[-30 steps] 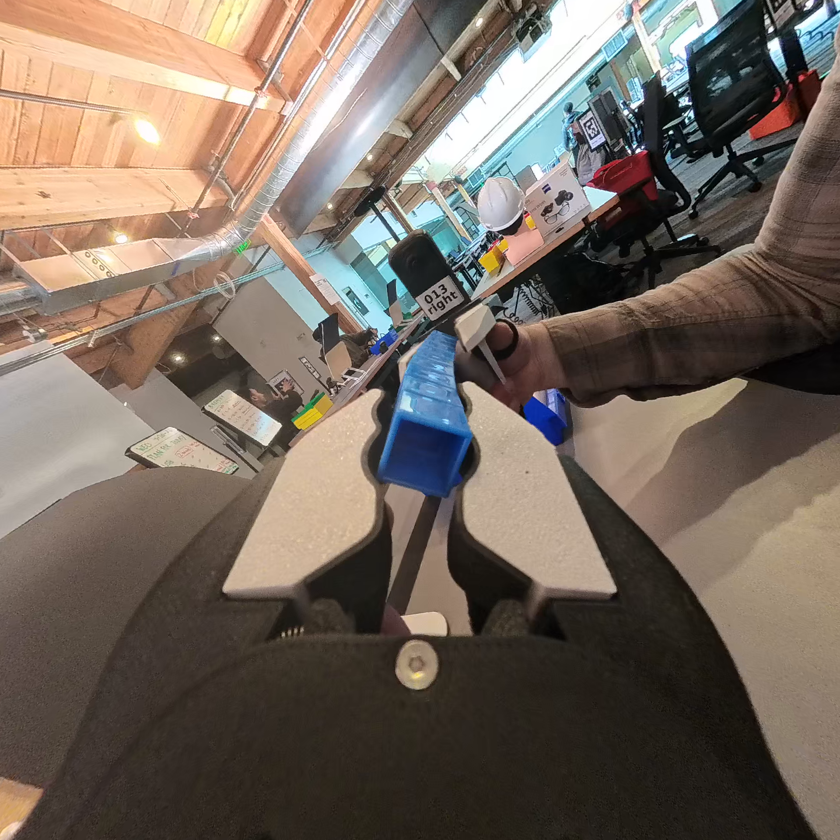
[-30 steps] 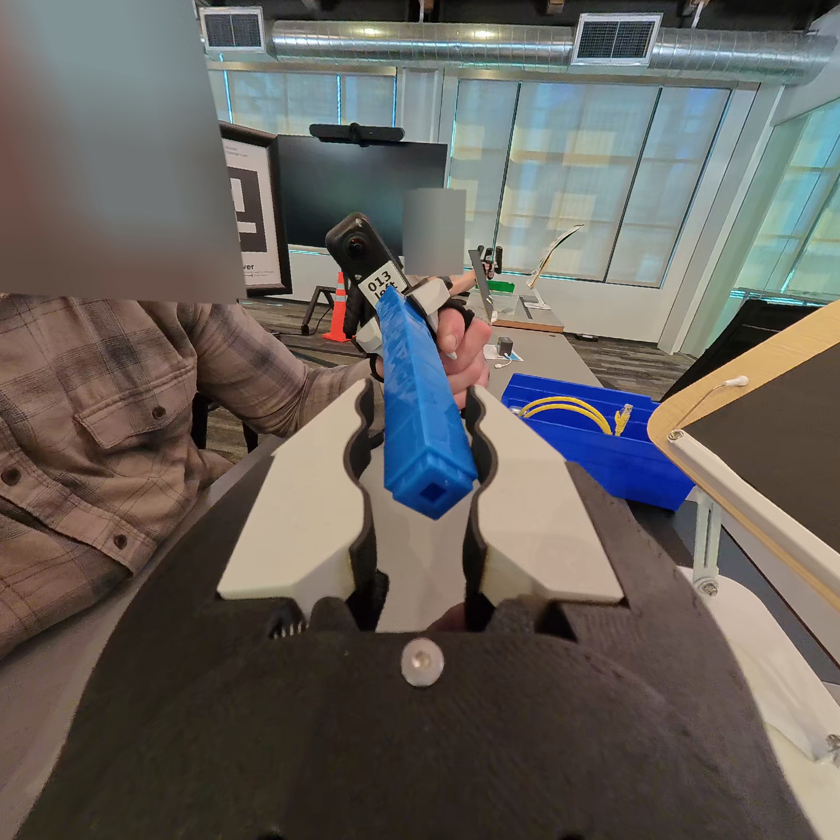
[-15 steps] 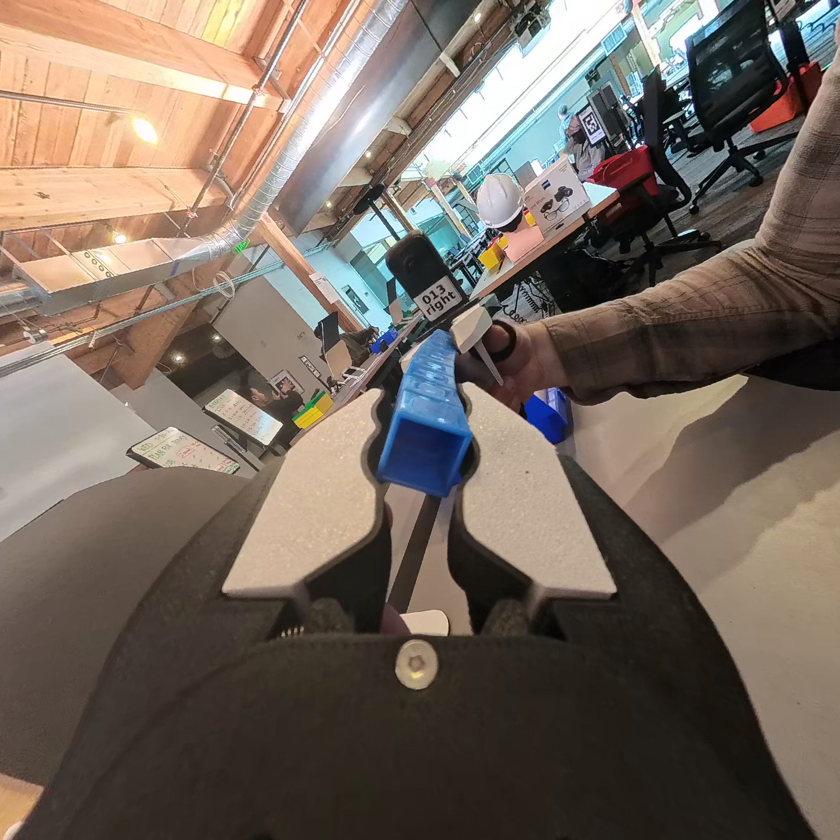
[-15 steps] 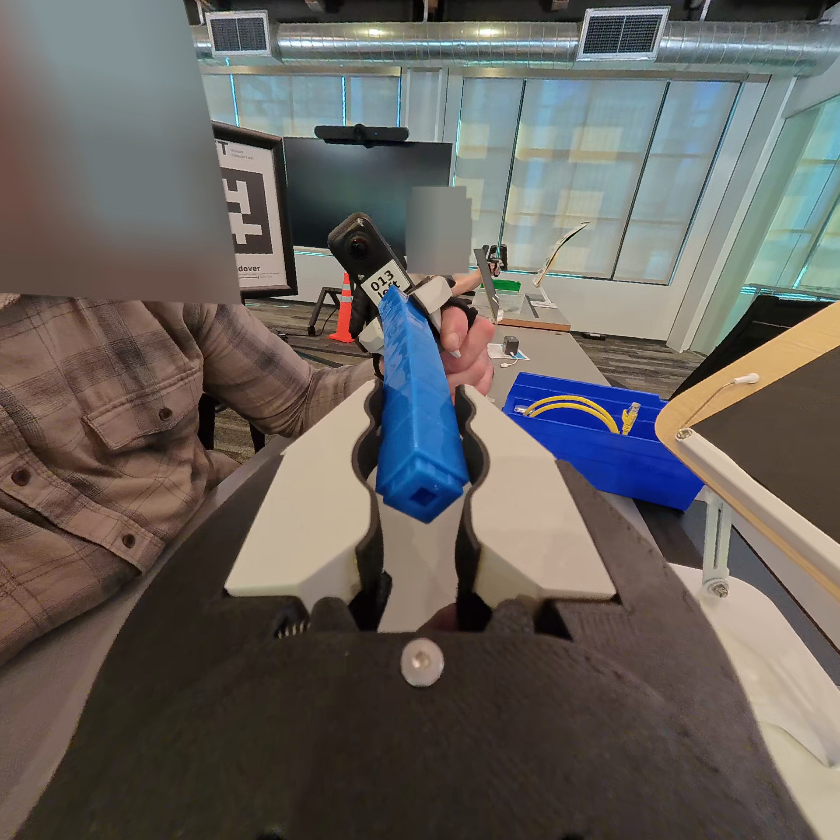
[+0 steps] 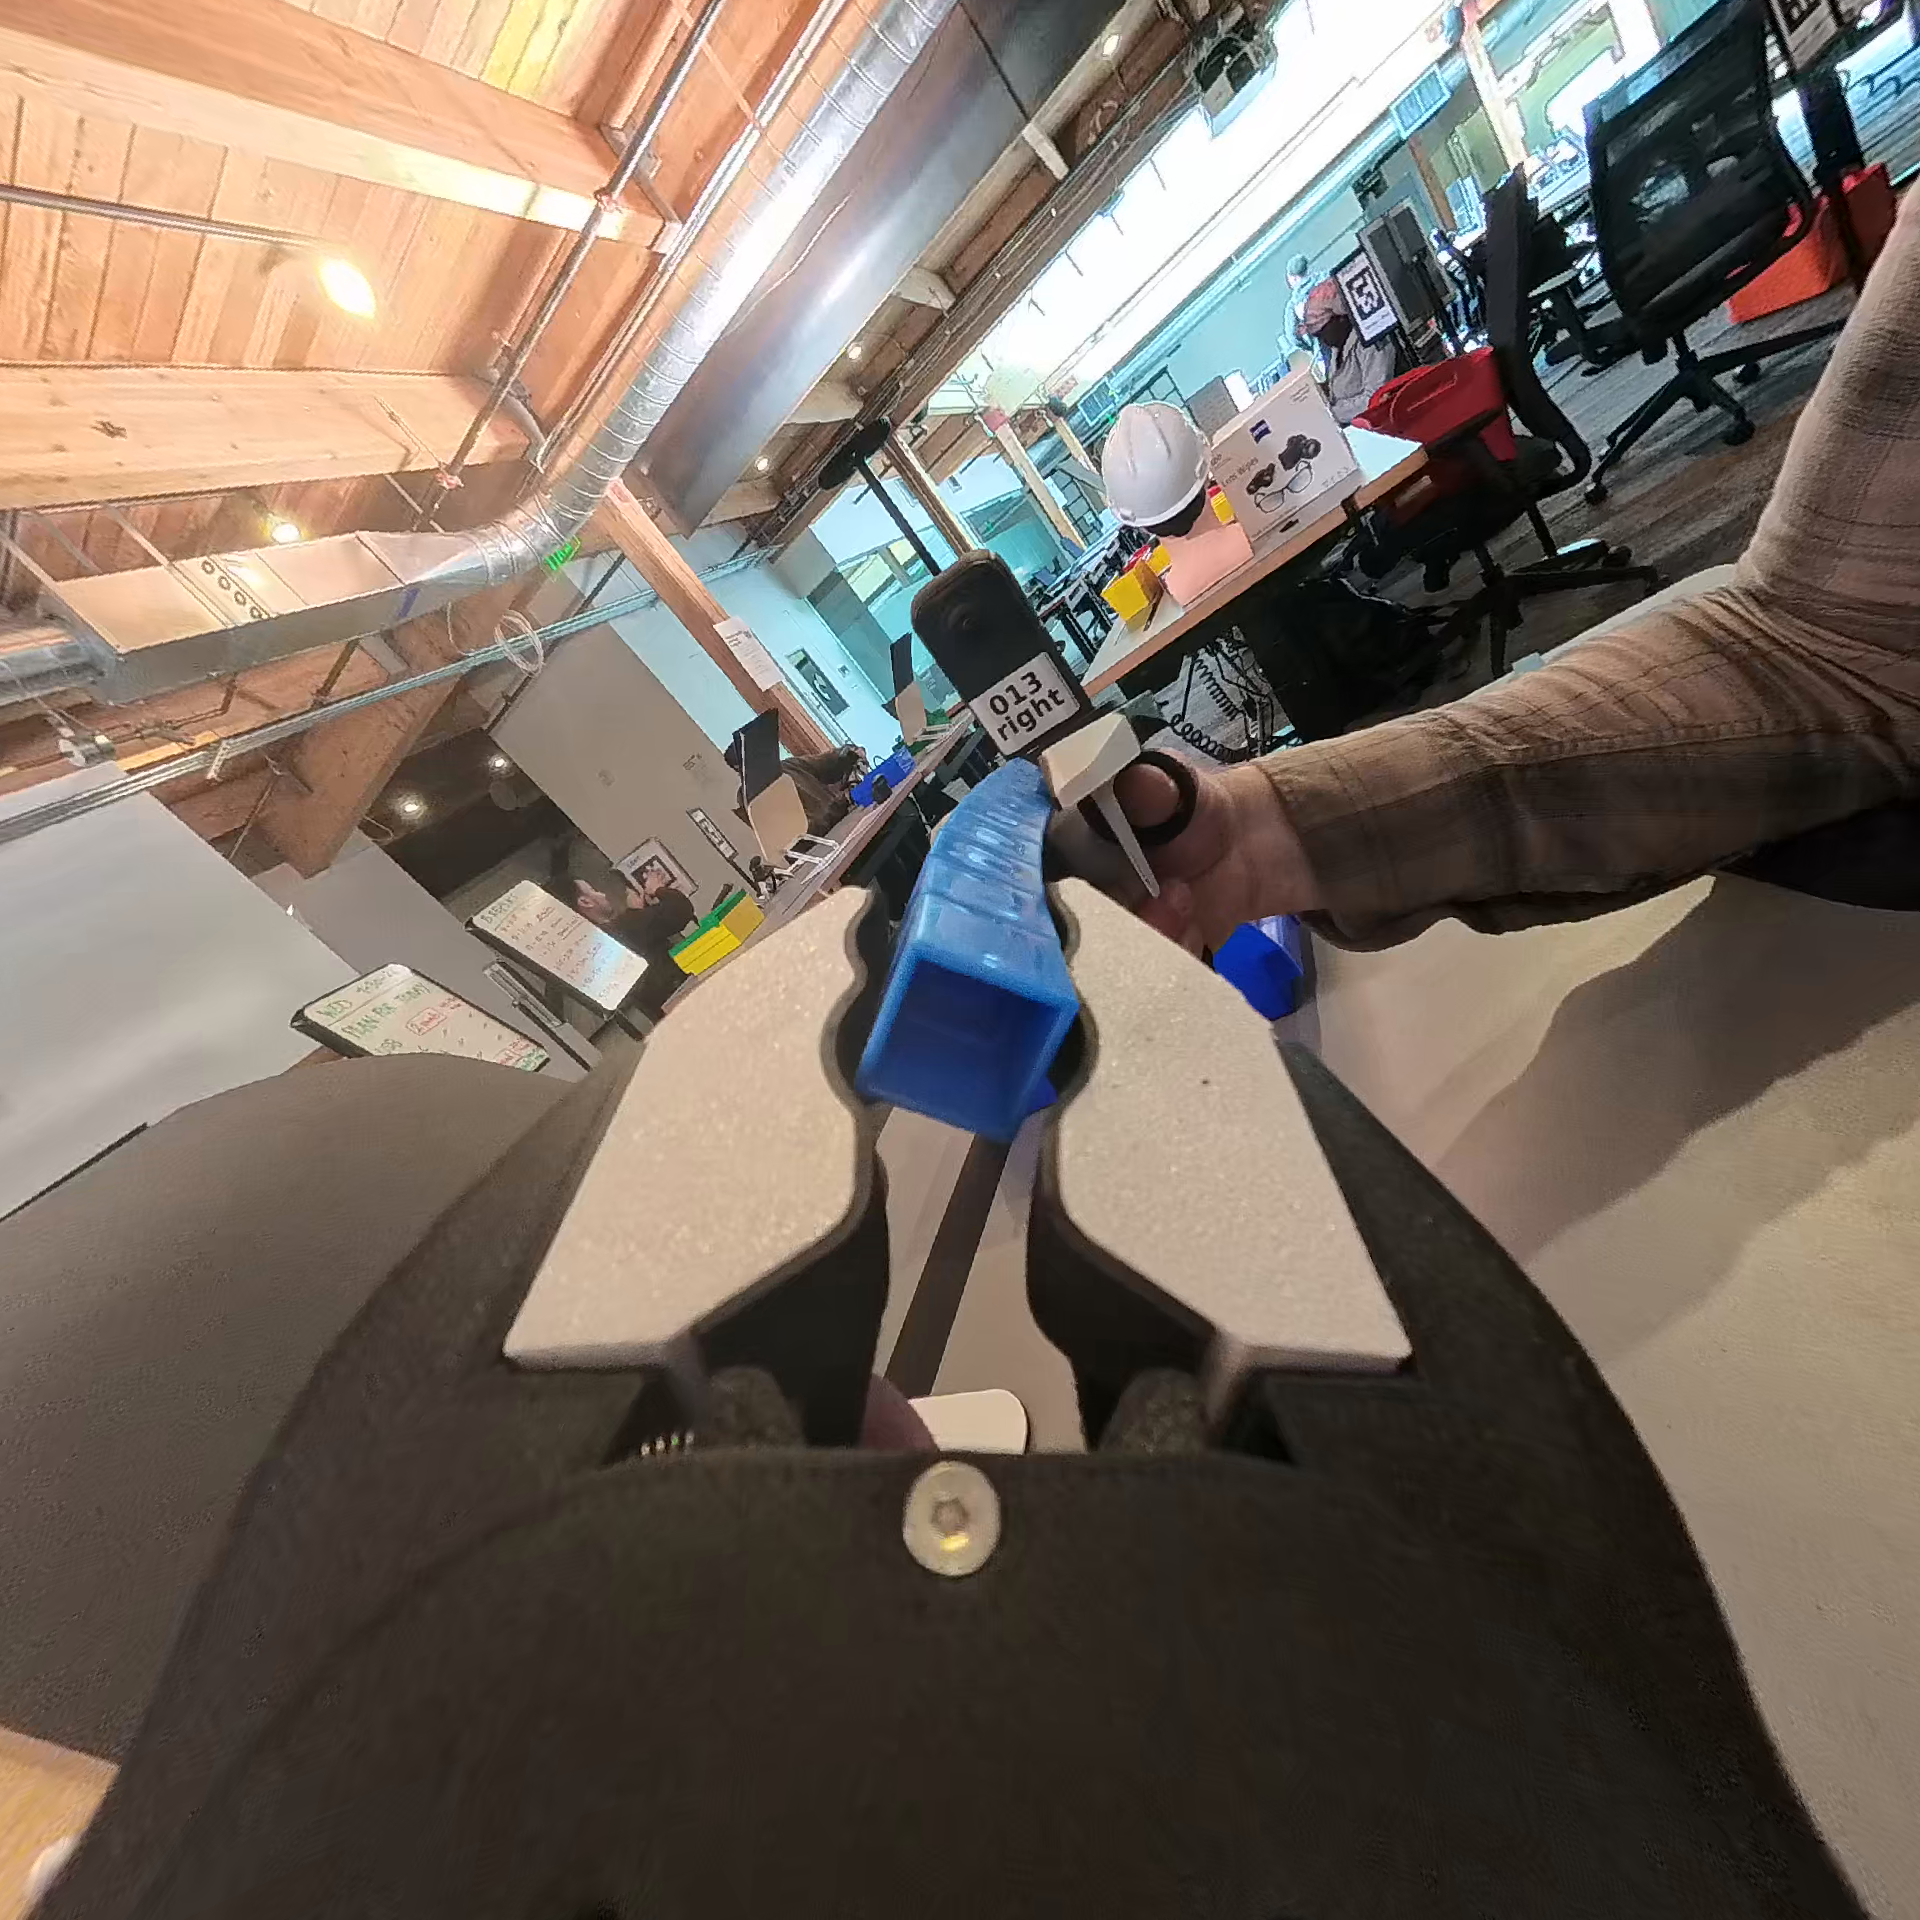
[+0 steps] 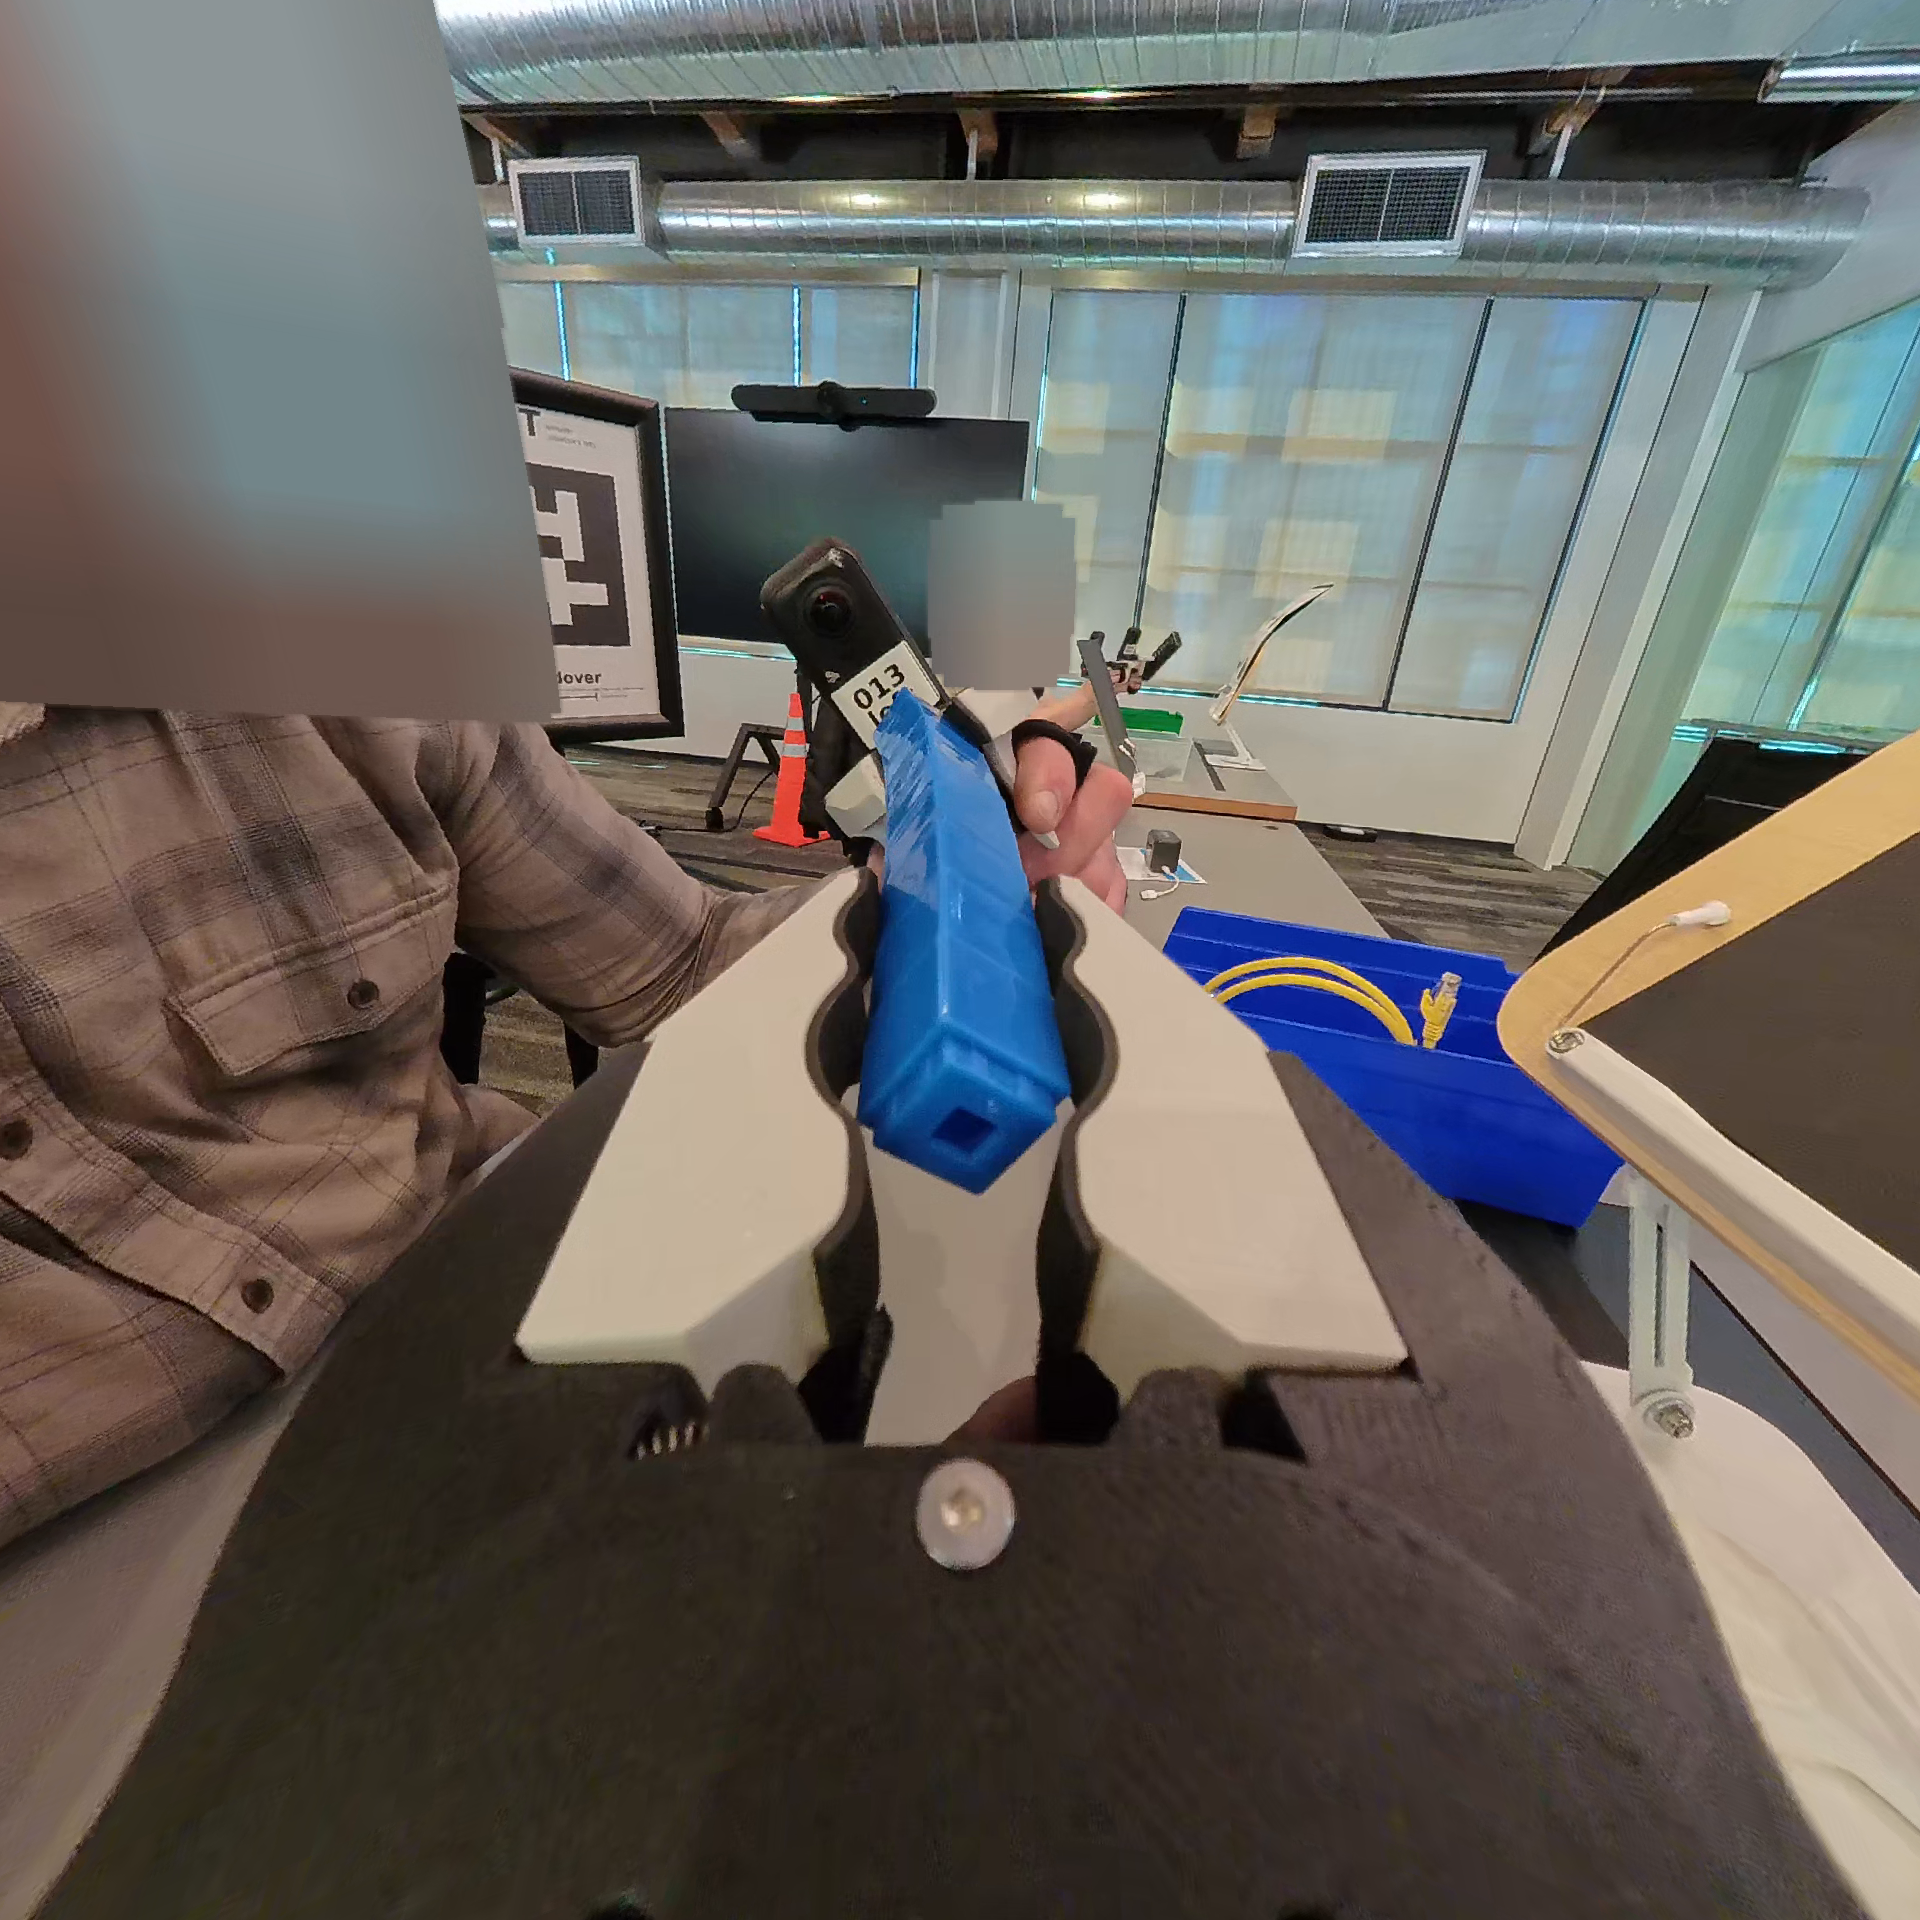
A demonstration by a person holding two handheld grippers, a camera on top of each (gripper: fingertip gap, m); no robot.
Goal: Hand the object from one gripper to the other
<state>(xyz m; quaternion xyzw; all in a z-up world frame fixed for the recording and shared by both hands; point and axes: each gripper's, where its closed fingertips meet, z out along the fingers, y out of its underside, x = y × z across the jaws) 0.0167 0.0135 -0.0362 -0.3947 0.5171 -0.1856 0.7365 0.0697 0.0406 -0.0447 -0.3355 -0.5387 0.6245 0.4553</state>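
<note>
A long blue square bar [image 5: 971, 1023] spans between my two grippers, held in the air above the table. My left gripper [image 5: 961, 904] is shut on one end of it, with the hollow end face towards the camera. My right gripper [image 6: 951, 894] is shut on the other end of the bar [image 6: 961, 1039]. In the left wrist view the right gripper's camera [image 5: 982, 634] and the hand [image 5: 1216, 842] holding it show beyond the bar. In the right wrist view the left gripper's camera [image 6: 831, 613] shows beyond the bar.
A blue bin [image 6: 1455, 1122] holding a yellow cable [image 6: 1320, 987] stands on the grey table [image 5: 1662, 1195] to the right. A wood-edged board [image 6: 1683, 997] on a white bracket juts in at the right. The person's plaid sleeve [image 6: 208, 1039] fills the left. Left tips to right tips: about 7 cm.
My right gripper's fingers have closed in from a wider gap onto the blue bar. The left gripper has kept its hold and hardly moved.
</note>
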